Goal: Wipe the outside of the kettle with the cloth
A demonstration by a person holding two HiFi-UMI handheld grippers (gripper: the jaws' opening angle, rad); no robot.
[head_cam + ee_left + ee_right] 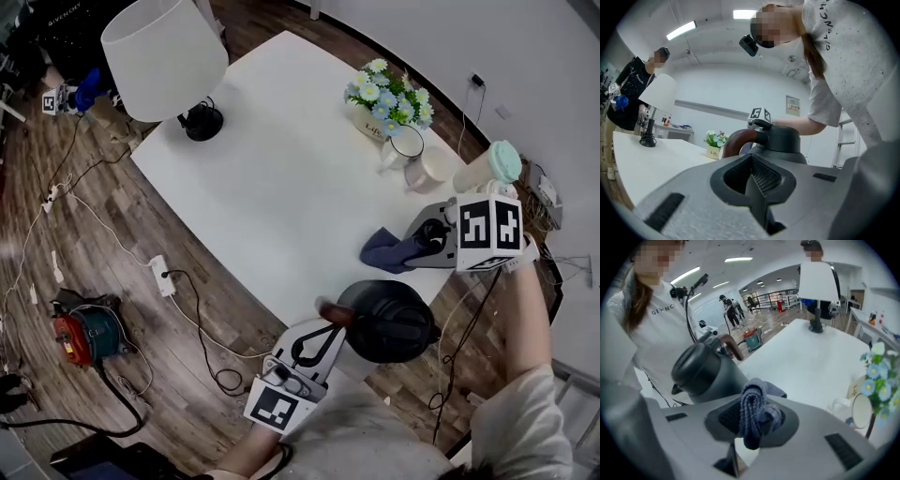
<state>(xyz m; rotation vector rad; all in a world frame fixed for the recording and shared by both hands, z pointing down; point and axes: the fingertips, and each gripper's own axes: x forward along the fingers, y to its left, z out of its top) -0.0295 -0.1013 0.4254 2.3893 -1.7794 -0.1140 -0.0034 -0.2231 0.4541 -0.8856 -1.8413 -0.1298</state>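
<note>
Approach stage, no wiping yet. Clamped on the bunched cloth (754,411) with the right gripper (751,423), just beyond the kettle (389,321) at the table's (281,169) near right edge. Left gripper (757,187) closed, seemingly empty, just short of the handle (736,140). Next: press cloth against the kettle's wall.

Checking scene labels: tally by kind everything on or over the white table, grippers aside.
kettle: 1
cloth: 1
lamp: 1
flower pot: 1
cups: 2 (dark-rimmed mug, plain cup)
mint-lidded tumbler: 1
Total: 7
</note>
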